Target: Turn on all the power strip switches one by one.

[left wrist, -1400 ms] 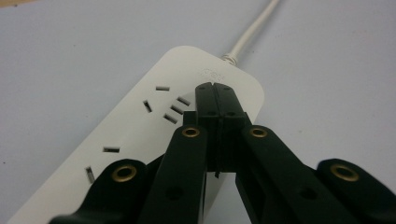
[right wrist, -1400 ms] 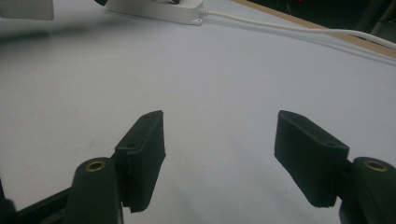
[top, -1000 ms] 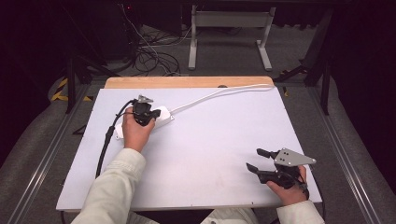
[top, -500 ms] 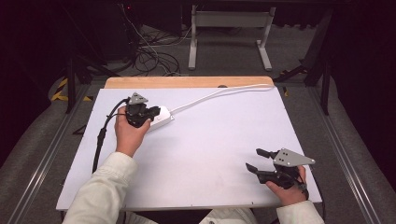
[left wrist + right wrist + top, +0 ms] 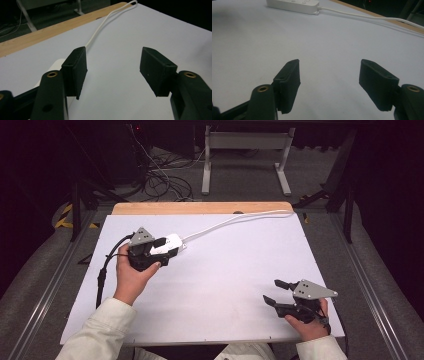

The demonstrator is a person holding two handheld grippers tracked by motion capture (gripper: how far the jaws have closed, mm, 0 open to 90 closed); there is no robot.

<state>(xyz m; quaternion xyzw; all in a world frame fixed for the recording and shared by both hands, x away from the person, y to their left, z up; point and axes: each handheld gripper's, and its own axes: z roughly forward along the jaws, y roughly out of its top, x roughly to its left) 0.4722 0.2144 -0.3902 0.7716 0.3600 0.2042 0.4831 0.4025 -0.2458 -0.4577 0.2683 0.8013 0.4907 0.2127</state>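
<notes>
A white power strip (image 5: 171, 241) lies on the white table at the back left. Its white cable (image 5: 235, 220) runs to the far right edge. My left gripper (image 5: 167, 248) hovers right at the strip, pointing right, jaws open. In the left gripper view the strip (image 5: 53, 66) sits beside and below one jaw, and only bare table lies within the left gripper (image 5: 113, 62); the cable (image 5: 100, 28) leads away. My right gripper (image 5: 271, 291) rests open near the front right corner. From the right gripper (image 5: 329, 72) the strip (image 5: 292, 3) lies far off.
The white table top (image 5: 235, 270) has a wooden strip (image 5: 200, 208) along its far edge. The left gripper's black cable (image 5: 102, 275) hangs off the table's left side. Beyond the table stand a metal frame (image 5: 245, 142) and tangled floor cables (image 5: 165, 180).
My left gripper has drawn slightly back toward the person and turned to the right beside the power strip. The right gripper has stayed put.
</notes>
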